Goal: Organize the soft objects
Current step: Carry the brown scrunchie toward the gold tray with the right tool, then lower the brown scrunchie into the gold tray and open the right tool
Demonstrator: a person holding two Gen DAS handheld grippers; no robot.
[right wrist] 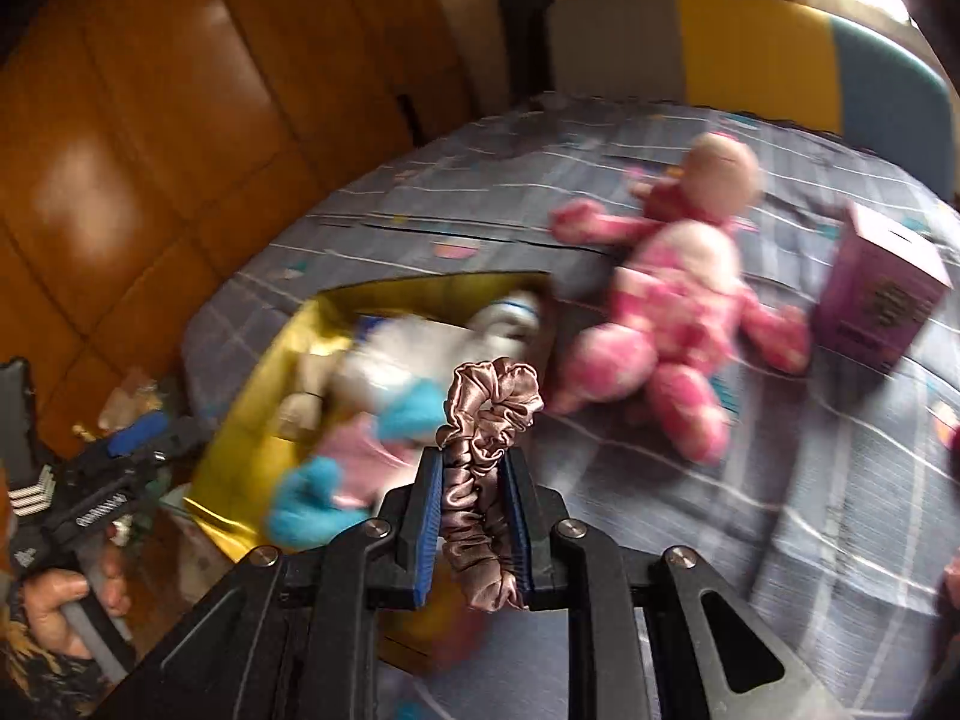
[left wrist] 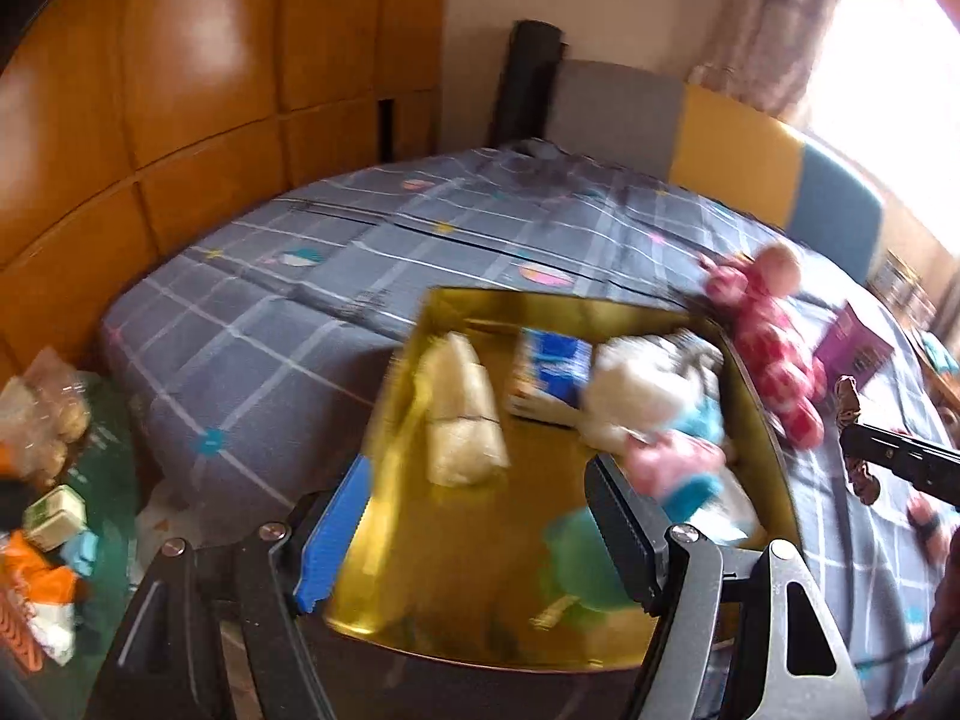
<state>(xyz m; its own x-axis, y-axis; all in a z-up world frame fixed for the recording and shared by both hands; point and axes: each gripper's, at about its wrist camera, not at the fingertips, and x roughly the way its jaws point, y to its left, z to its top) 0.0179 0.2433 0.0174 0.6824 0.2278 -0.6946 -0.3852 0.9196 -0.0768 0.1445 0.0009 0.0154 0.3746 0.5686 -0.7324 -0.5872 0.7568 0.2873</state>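
My right gripper (right wrist: pixel 474 462) is shut on a dusty-pink satin scrunchie (right wrist: pixel 489 414), held above the bed beside the gold box (right wrist: pixel 240 420). It also shows at the right edge of the left wrist view as my right gripper (left wrist: pixel 852 441). My left gripper (left wrist: pixel 477 468) stands open over the gold box (left wrist: pixel 540 618), with nothing pressed between its pads. Inside the box lie a white, pink and blue plush toy (left wrist: pixel 648 396), a cream pouch (left wrist: pixel 462 420), a blue-and-white packet (left wrist: pixel 552 372) and something green (left wrist: pixel 576 564). A pink doll (right wrist: pixel 678 312) lies on the sheet to the right of the box.
The grey checked bed sheet (left wrist: pixel 288 324) carries a purple carton (right wrist: pixel 876 294) past the doll. A wooden wardrobe (left wrist: pixel 180 90) stands close along the left, and a padded headboard (left wrist: pixel 732 144) is at the back. Bags and packets (left wrist: pixel 48 480) clutter the floor at left.
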